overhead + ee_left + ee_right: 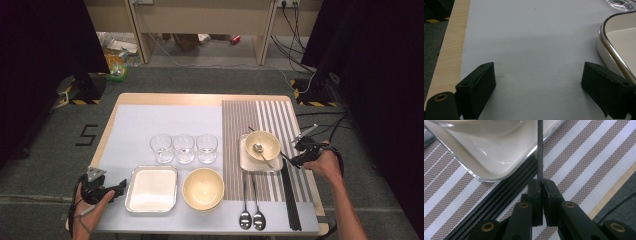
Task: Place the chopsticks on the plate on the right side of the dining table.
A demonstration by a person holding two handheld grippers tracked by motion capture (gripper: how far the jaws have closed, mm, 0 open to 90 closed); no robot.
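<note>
My right gripper (541, 185) is shut on one thin black chopstick (540, 150), which reaches out over the corner of a white square plate (499, 162). In the high view this gripper (294, 159) sits at the plate's right edge, the chopstick (285, 156) pointing toward the cream bowl (270, 141) with a spoon (258, 148) in it. Several more black chopsticks (506, 195) lie on the striped mat under the jaws. My left gripper (540, 87) is open over bare pale mat, just left of a white tray (616, 42), holding nothing; the high view shows it (121, 189) at the front left.
Three clear glasses (184, 148) stand in a row mid-table. A yellow bowl (203, 188) sits between the white tray (151, 189) and the striped mat (235, 125). Two spoons (251, 218) and the black chopsticks (291, 200) lie at the front right. The table's wooden edge (446, 50) runs close on my left.
</note>
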